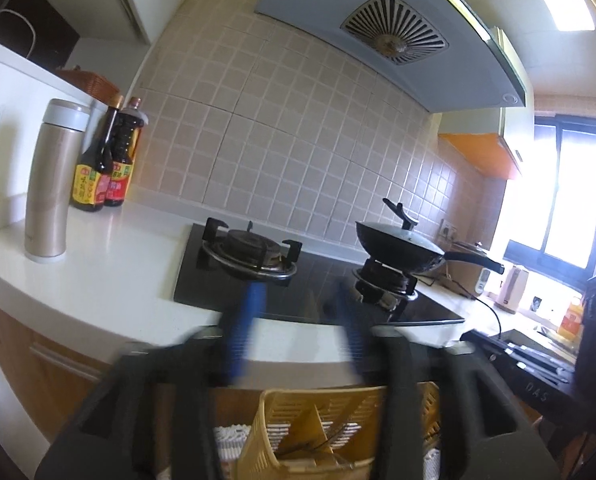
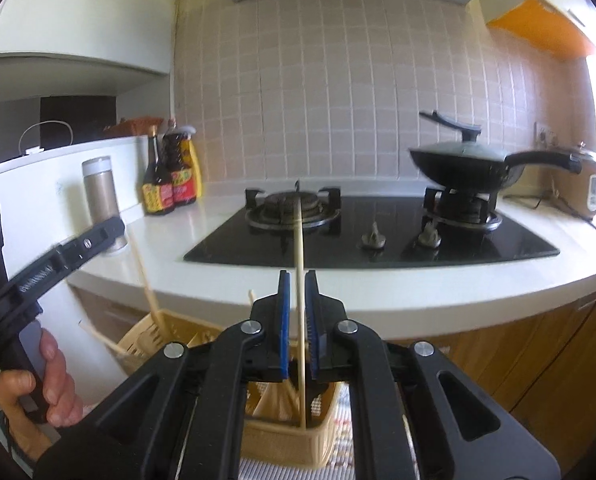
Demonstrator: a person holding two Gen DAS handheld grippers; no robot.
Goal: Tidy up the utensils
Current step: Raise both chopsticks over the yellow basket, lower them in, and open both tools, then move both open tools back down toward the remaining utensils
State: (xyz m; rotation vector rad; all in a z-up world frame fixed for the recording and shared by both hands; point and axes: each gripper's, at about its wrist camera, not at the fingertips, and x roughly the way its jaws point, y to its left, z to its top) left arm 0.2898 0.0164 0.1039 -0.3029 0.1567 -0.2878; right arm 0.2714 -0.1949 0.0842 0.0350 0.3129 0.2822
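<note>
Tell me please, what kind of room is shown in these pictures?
Most likely a home kitchen. A black gas hob is set into a white counter, a lidded wok sits on one burner, a range hood hangs above, and sauce bottles stand against the tiled wall.

A kitchen — beige tiled wall point(image 2: 338, 92) behind a white counter point(image 2: 438, 284) with a black hob point(image 2: 378, 240). Wooden cabinets point(image 2: 538, 360) sit below, a grey hood point(image 1: 378, 40) above. Daylight glares through the window point(image 1: 566, 184) — washing out that corner.

Left gripper point(image 1: 298, 308) fingers apart, blurred; right gripper point(image 2: 297, 300) fingers nearly closed, roughly level.
</note>
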